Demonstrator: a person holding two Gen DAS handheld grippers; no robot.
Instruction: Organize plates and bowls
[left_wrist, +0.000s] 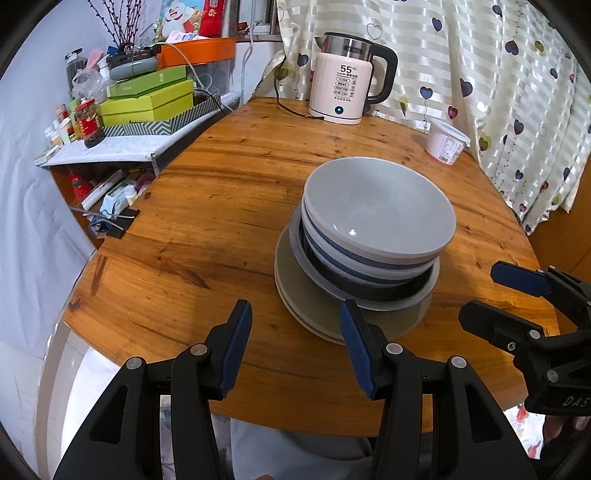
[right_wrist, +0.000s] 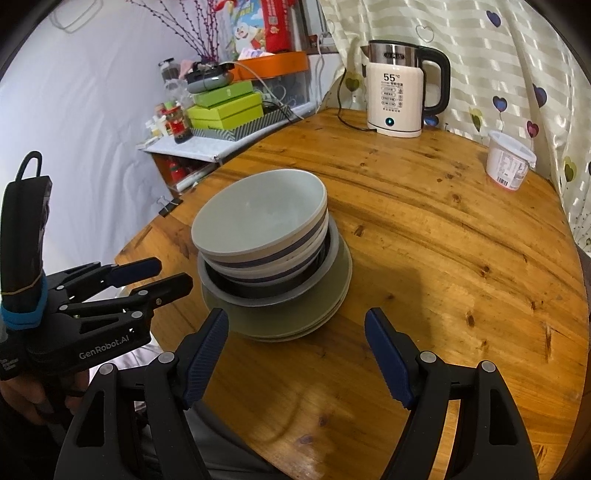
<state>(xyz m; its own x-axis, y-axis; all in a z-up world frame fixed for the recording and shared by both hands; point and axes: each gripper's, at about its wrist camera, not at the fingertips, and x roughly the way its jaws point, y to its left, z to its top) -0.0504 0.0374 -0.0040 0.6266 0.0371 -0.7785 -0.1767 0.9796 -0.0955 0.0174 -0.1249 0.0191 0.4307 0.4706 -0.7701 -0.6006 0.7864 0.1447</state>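
Left gripper (left_wrist: 295, 317) and right gripper (right_wrist: 297, 328) both wide apart, empty, just short of stacked bowls (left_wrist: 376, 218) on plates (left_wrist: 295, 295).

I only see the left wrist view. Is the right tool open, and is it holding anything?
Observer: The right tool is open and empty, and its fingers stop short of the stack.
Operator: How does my left tool sit against the stack from the side?
Observer: The left tool is at the stack's left, about level with the grey dish rim. I cannot tell if it touches.
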